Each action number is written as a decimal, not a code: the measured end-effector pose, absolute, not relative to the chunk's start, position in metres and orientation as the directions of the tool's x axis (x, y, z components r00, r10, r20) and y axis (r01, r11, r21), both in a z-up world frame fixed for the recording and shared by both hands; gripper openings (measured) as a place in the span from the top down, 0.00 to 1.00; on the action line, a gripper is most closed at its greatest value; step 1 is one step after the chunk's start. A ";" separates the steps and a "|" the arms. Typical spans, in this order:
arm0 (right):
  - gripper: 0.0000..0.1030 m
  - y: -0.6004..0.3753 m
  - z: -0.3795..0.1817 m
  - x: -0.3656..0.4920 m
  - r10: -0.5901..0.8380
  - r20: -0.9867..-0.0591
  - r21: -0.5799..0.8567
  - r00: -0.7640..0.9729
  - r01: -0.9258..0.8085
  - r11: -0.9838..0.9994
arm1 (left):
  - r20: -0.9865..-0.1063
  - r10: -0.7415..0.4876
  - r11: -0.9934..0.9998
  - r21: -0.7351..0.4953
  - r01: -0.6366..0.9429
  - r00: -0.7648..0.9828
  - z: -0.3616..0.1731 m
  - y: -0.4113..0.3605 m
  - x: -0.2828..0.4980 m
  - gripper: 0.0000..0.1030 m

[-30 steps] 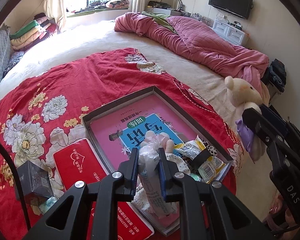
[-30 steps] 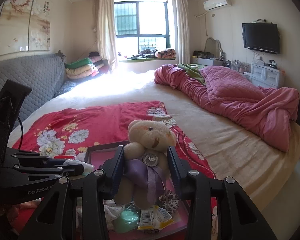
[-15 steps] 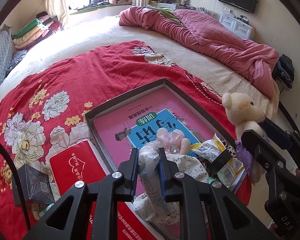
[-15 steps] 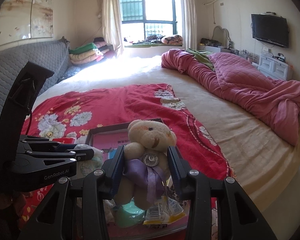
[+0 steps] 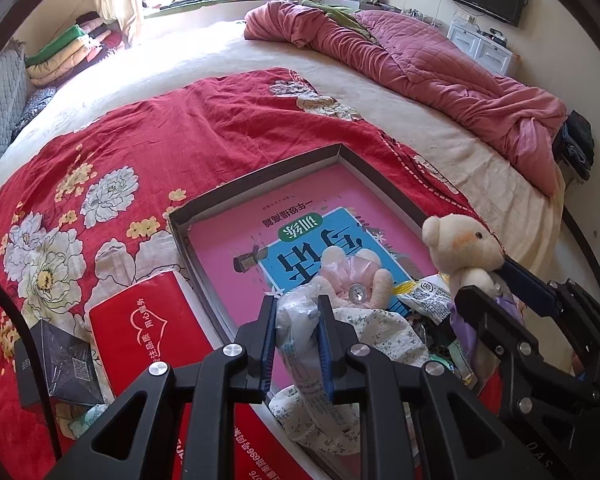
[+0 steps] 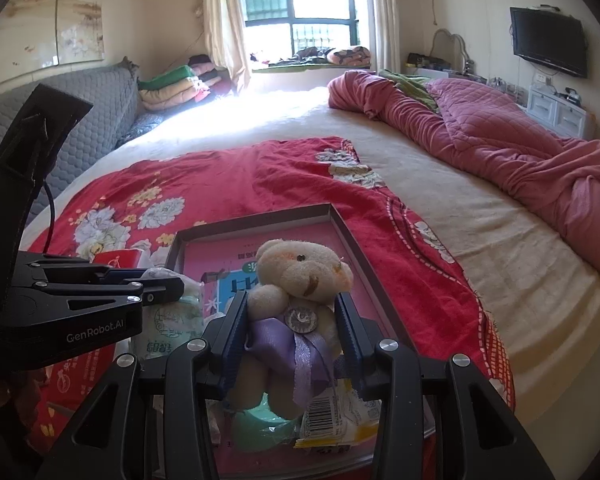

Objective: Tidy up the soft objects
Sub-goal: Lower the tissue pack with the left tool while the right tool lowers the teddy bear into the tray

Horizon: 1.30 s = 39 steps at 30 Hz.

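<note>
My left gripper [image 5: 297, 314] is shut on a white plastic tissue pack [image 5: 298, 344] and holds it above the near part of a grey shallow box [image 5: 260, 176]. The pack also shows in the right wrist view [image 6: 168, 320]. My right gripper [image 6: 290, 312] is shut on a cream teddy bear with a purple bow [image 6: 296, 292] above the box's near right corner; the bear shows in the left wrist view [image 5: 462, 248]. In the box lie a pink and blue book [image 5: 296, 236], a second pink plush [image 5: 354, 276], a floral cloth [image 5: 380, 324] and snack packets [image 6: 336, 412].
A red tissue pack [image 5: 140, 332] and a black carton [image 5: 58, 360] lie left of the box on the red flowered blanket [image 5: 180, 128]. A pink quilt [image 5: 420, 60] is heaped at the far right of the bed. A grey sofa [image 6: 80, 112] stands left.
Both grippers have moved forward and a little higher over the box, each still holding its object. The bear now sits closer to the box's middle in the left wrist view.
</note>
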State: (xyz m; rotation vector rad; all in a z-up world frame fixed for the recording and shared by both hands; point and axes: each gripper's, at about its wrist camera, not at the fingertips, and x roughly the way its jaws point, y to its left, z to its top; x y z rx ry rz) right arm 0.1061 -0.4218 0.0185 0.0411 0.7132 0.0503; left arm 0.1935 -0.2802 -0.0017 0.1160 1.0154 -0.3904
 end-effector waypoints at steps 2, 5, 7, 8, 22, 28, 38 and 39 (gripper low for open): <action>0.56 -0.421 0.012 0.110 0.069 -0.676 0.059 0.734 -0.039 0.998 | -0.846 -0.262 0.925 -0.084 0.370 0.464 -0.003 -0.280 0.195 0.81; 0.56 -0.417 0.002 0.113 0.075 -0.698 0.054 0.712 -0.051 0.997 | -0.849 -0.266 0.924 -0.090 0.370 0.457 -0.004 -0.281 0.198 0.81; 0.56 -0.416 -0.003 0.114 0.077 -0.706 0.057 0.704 -0.052 0.997 | -0.850 -0.269 0.925 -0.097 0.368 0.453 -0.006 -0.281 0.200 0.81; 0.55 -0.415 -0.005 0.115 0.078 -0.710 0.056 0.700 -0.055 0.997 | -0.849 -0.272 0.925 -0.100 0.367 0.452 -0.007 -0.282 0.201 0.80; 0.43 -0.408 -0.017 0.119 0.060 -0.732 0.020 0.678 -0.067 0.998 | -0.857 -0.271 0.926 -0.109 0.360 0.438 -0.014 -0.279 0.209 0.77; 0.33 -0.409 -0.008 0.115 0.025 -0.711 -0.014 0.703 -0.050 0.999 | -0.861 -0.274 0.930 -0.124 0.346 0.427 -0.014 -0.270 0.209 0.71; 0.29 -0.418 0.013 0.107 -0.032 -0.672 -0.027 0.740 0.019 0.999 | -0.861 -0.285 0.926 -0.134 0.352 0.421 -0.011 -0.264 0.202 0.62; 0.29 -0.420 0.017 0.106 -0.040 -0.662 -0.024 0.748 0.032 0.999 | -0.861 -0.282 0.927 -0.131 0.352 0.422 -0.011 -0.264 0.200 0.61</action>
